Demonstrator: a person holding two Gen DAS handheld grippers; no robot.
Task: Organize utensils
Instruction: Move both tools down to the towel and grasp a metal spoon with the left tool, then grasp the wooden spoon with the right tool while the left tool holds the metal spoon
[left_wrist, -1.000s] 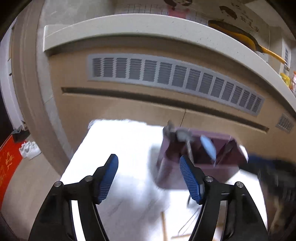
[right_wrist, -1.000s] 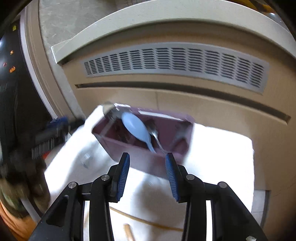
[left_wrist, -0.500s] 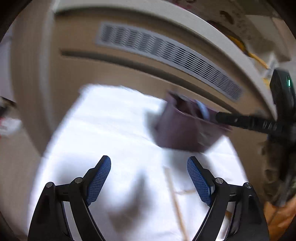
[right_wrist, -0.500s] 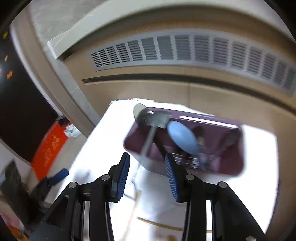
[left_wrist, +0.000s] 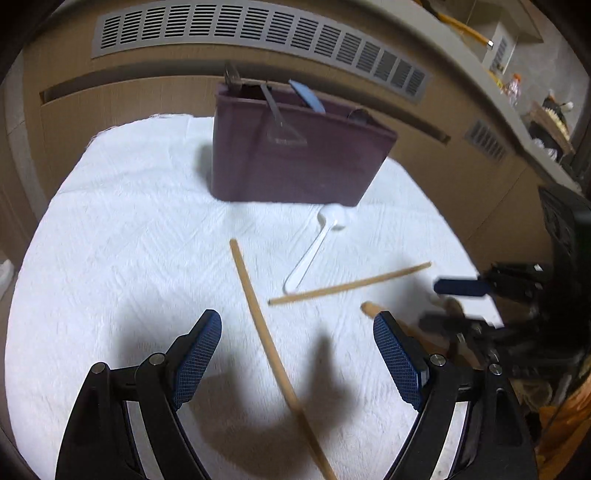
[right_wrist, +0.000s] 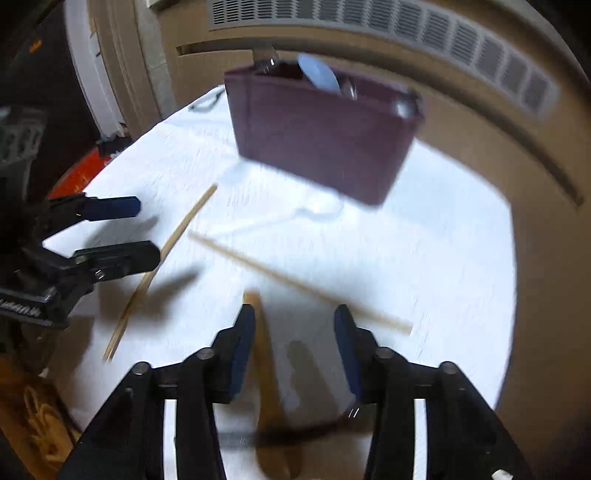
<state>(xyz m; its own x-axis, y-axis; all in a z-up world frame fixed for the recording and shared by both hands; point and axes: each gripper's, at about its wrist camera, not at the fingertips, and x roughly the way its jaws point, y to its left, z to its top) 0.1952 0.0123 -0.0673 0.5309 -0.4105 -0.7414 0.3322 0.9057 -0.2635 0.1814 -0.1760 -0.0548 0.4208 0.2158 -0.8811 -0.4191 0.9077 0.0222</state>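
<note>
left hand-held gripper (left_wrist: 297, 350): released, jaws straddle chopstick (left_wrist: 271, 350) | axis: lower right to upper centre of frame | right hand-held gripper (right_wrist: 293, 343): released, just widening, over wooden handle (right_wrist: 267, 369)

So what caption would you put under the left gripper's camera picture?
Open left gripper over a chopstick on the white cloth, before a maroon utensil holder.

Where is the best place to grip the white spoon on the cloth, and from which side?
Grip the white spoon at mid-handle, coming from above with the pads across its width. It lies flat on the white cloth, its bowl close to the maroon holder; the handle lies clear of the chopsticks.
</note>
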